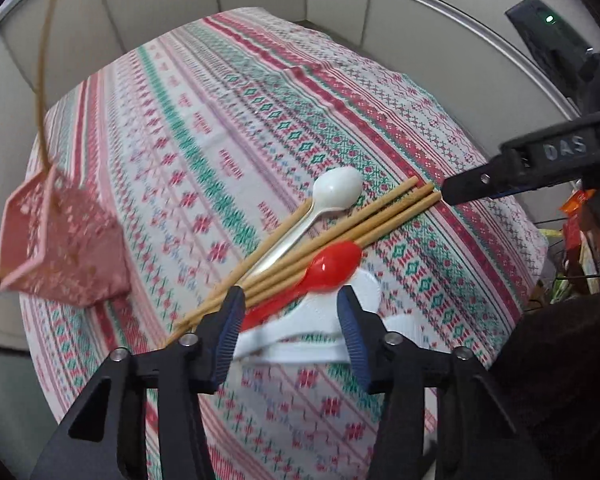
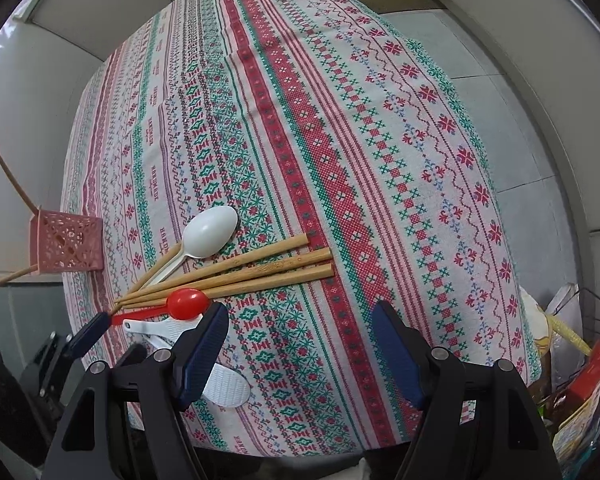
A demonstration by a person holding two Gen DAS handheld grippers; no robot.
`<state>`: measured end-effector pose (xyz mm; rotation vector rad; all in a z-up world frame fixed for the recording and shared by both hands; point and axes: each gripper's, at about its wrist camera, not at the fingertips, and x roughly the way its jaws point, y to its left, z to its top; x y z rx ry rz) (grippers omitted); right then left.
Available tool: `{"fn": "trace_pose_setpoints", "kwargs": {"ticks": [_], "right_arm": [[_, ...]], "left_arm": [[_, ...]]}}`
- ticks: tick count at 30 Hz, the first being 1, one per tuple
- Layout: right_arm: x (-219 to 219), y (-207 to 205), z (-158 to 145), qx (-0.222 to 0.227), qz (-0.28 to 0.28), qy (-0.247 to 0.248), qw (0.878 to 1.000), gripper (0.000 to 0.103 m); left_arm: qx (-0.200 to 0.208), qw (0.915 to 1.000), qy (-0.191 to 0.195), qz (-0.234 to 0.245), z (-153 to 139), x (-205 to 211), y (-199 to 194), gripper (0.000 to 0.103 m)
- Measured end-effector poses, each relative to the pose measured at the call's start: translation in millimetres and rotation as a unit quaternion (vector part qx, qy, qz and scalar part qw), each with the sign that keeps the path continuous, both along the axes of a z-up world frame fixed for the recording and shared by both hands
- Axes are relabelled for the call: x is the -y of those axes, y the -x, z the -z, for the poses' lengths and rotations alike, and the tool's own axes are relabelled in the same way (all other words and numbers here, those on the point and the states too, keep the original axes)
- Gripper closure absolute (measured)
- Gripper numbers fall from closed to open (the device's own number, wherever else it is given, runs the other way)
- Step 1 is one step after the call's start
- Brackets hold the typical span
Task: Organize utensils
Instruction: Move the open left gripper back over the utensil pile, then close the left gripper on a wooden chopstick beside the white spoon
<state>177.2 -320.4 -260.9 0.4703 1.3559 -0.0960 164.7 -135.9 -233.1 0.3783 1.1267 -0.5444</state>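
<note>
Little of the sorting looks done. The pink basket, far off to the left of both grippers, holds only what seem to be two thin sticks. The chopsticks, white spoon, red spoon and white rice paddles lie loose on the table, just ahead of the left gripper and ahead-left of the right gripper. Both grippers are spread apart and hold nothing.
</note>
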Motion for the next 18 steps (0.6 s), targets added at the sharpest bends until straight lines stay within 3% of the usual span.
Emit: {"fn": "trace_pose_setpoints", "kwargs": {"ticks": [10, 15, 18], "right_arm": [[16.8, 4.5, -0.5, -0.003, 0.014, -0.018, 1.000, 0.027], [25.4, 5.5, -0.8, -0.004, 0.021, -0.026, 0.999, 0.027], [30.9, 6.9, -1.7, -0.001, 0.026, -0.026, 0.999, 0.027]], "left_arm": [[-0.024, 0.9994, -0.001, 0.025, 24.8, 46.6, -39.6, 0.063], [-0.050, 0.9965, 0.027, 0.061, 23.9, 63.8, -36.4, 0.081], [-0.048, 0.9955, 0.015, 0.080, 27.7, 77.6, -33.5, 0.084]]}}
